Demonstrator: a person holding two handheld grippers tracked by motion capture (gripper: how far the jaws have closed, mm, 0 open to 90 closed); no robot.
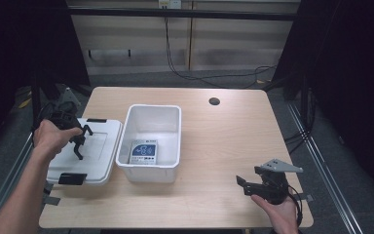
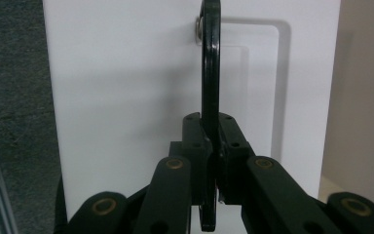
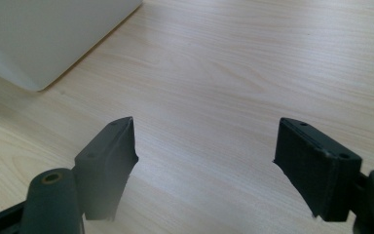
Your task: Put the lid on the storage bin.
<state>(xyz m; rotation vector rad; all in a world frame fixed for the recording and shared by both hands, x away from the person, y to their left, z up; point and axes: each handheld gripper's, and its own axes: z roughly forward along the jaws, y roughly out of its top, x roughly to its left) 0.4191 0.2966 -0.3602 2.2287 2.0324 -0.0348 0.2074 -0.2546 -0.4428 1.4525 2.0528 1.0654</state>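
Two grippers at work, doing unequal jobs. Left gripper (image 1: 78, 139) sits over the flat white plastic lid (image 1: 100, 146), which lies at the table's left edge just beside the open white rectangular plastic bin (image 1: 173, 114). In the left gripper view the jaws are pressed together on the thin black handle (image 2: 210, 73) hinged to the lid top; handle stands on edge, running away from the jaws to its rivet. Pinching that narrow bar is likely the surest purchase on a broad, smooth lid too wide to span. Black latch clips at the lid's near (image 1: 72, 178) and far ends hang free.

Bin stands mid-table on the pale wooden tabletop (image 1: 224, 136), uncovered, with a small blue-and-white printed packet (image 1: 143, 151) flat on its floor. Judgement: lid is being carried across to close the bin.

Right gripper (image 1: 243, 185) held low at the near right, well apart from the bin, jaws wide apart over bare wood, gripping nothing. Probably parked clear of the lid's path, ready to steady the bin or press latches
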